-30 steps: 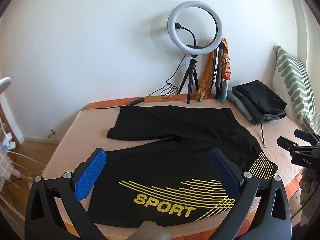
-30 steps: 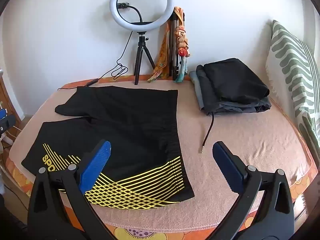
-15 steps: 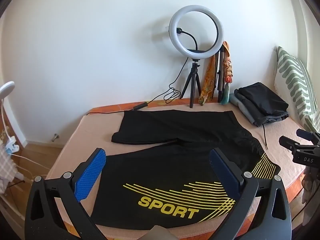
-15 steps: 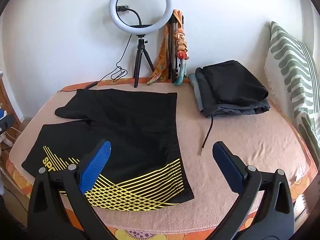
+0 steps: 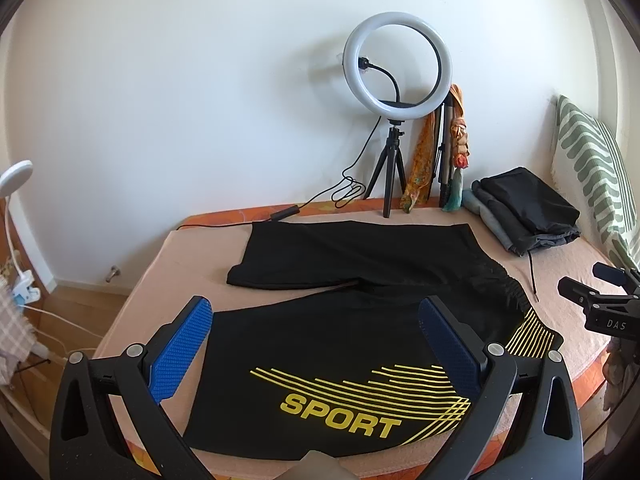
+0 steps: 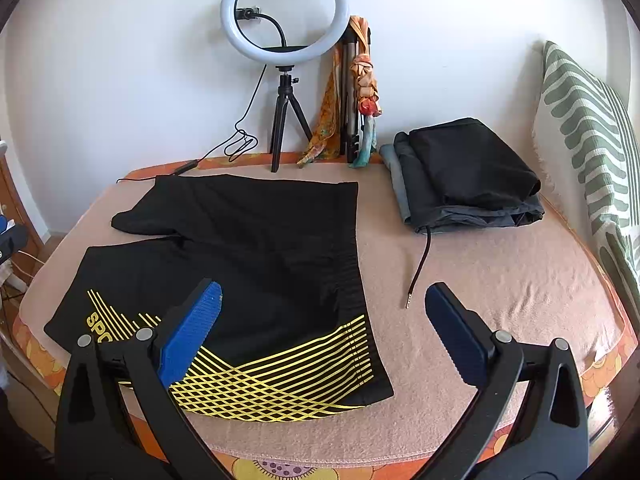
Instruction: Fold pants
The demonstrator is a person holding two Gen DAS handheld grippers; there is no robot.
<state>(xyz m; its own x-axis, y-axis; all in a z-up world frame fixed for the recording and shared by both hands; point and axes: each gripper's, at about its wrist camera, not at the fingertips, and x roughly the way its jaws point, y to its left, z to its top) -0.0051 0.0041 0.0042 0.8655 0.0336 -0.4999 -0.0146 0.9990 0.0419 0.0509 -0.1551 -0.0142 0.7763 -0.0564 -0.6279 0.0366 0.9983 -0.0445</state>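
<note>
Black sport pants (image 5: 344, 304) with yellow stripes and the word SPORT lie spread flat on a peach blanket (image 5: 188, 256), both legs pointing left, waistband to the right. They also show in the right wrist view (image 6: 256, 256). My left gripper (image 5: 316, 340) is open and empty, held above the near leg. My right gripper (image 6: 324, 328) is open and empty, held above the waistband's near corner. The right gripper's tips also show at the right edge of the left wrist view (image 5: 592, 300).
A stack of folded dark clothes (image 6: 468, 176) with a loose drawstring (image 6: 418, 268) lies at the back right. A ring light on a tripod (image 6: 282, 36) and scarves stand against the wall. A striped pillow (image 6: 588, 132) leans at right. The bed edge runs along the front.
Both grippers have drawn back and risen a little, so the pants look slightly farther and lower in the views. The pants have not moved. Both grippers stay open.
</note>
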